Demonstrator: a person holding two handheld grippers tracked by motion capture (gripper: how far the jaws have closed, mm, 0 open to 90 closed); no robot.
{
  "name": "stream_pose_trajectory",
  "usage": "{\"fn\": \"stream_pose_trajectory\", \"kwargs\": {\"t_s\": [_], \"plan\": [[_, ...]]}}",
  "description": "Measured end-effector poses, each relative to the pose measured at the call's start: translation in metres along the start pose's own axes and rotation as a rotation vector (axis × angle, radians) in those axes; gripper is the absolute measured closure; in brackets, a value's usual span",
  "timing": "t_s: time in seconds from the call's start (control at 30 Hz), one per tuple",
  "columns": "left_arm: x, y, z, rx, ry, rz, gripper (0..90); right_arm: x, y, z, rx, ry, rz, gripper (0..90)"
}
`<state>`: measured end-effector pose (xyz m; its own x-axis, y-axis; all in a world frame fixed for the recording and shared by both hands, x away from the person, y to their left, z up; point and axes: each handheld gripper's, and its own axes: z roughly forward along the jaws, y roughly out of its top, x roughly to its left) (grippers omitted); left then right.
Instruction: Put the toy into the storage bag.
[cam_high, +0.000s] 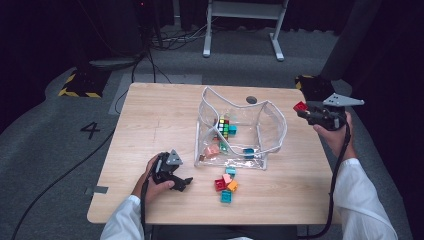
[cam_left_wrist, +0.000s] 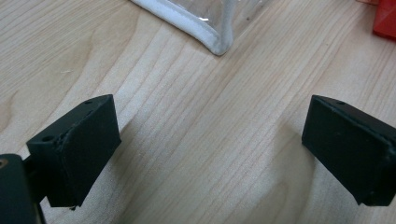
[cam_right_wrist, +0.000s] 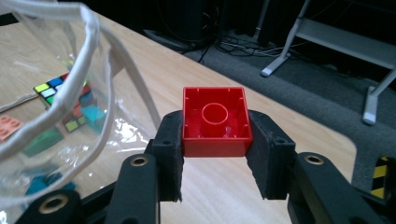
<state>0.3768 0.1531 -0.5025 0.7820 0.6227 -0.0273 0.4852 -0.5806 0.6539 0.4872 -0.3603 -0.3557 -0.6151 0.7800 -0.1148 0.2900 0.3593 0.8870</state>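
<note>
Right gripper view: my right hand-held gripper (cam_right_wrist: 215, 154) is clenched on a red building block (cam_right_wrist: 215, 122), hollow underside facing the camera, one black pad against each side wall. In the high view this block (cam_high: 300, 106) hangs in the air just right of the clear plastic bag (cam_high: 240, 130), above the bench's (cam_high: 150, 120) far right edge. The bag stands open near the bench's middle with a puzzle cube (cam_high: 223, 126) and several blocks inside.

My left hand-held gripper (cam_high: 175, 175) rests on the near left of the bench, jaws spread wide with nothing between them, just left of a small heap of loose blocks (cam_high: 226, 185).

The risks I see: the pads grip smooth plastic walls only, so a jolt could let the block slip and fall off the bench to the floor. The bag's white-edged rim (cam_right_wrist: 93, 42) sags and is unsupported; brushing it could fold it shut or tip the bag, so that a released block bounces outside.
</note>
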Motion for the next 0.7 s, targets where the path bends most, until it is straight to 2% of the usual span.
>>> {"fn": "stream_pose_trajectory", "kwargs": {"t_s": [0.07, 0.13, 0.23, 0.3, 0.47, 0.5, 0.57, 0.63, 0.7], "plan": [[0.0, 0.0, 0.001, -0.003, -0.007, 0.001, 4.2, -0.001, 0.008, 0.0, -0.01, -0.002, 0.0, 59.0], [0.0, 0.0, 0.0, -0.001, 0.0, 0.001, 4.3, 0.001, 0.016, 0.0, -0.027, 0.017, -0.003, 59.0], [0.0, 0.0, 0.001, -0.003, -0.008, 0.0, 4.3, 0.007, 0.026, -0.001, -0.037, 0.032, -0.043, 59.0], [0.0, 0.0, 0.001, -0.004, -0.003, 0.003, 4.2, 0.009, 0.031, -0.002, -0.049, 0.045, -0.05, 59.0], [0.0, 0.0, 0.001, -0.005, -0.009, 0.002, 4.2, 0.018, 0.04, -0.006, -0.067, 0.097, -0.063, 59.0], [0.0, 0.0, 0.0, -0.004, -0.001, 0.006, 4.3, 0.021, 0.043, -0.007, -0.076, 0.119, -0.069, 59.0], [0.0, 0.0, 0.001, -0.006, -0.018, -0.002, 4.2, 0.027, 0.045, -0.007, -0.079, 0.144, -0.082, 59.0], [0.0, 0.0, 0.001, -0.007, -0.01, 0.003, 4.2, 0.033, 0.048, -0.005, -0.079, 0.17, -0.102, 59.0], [0.0, 0.0, 0.001, -0.005, -0.007, 0.003, 4.2, 0.042, 0.051, -0.003, -0.081, 0.213, -0.096, 59.0]]}}
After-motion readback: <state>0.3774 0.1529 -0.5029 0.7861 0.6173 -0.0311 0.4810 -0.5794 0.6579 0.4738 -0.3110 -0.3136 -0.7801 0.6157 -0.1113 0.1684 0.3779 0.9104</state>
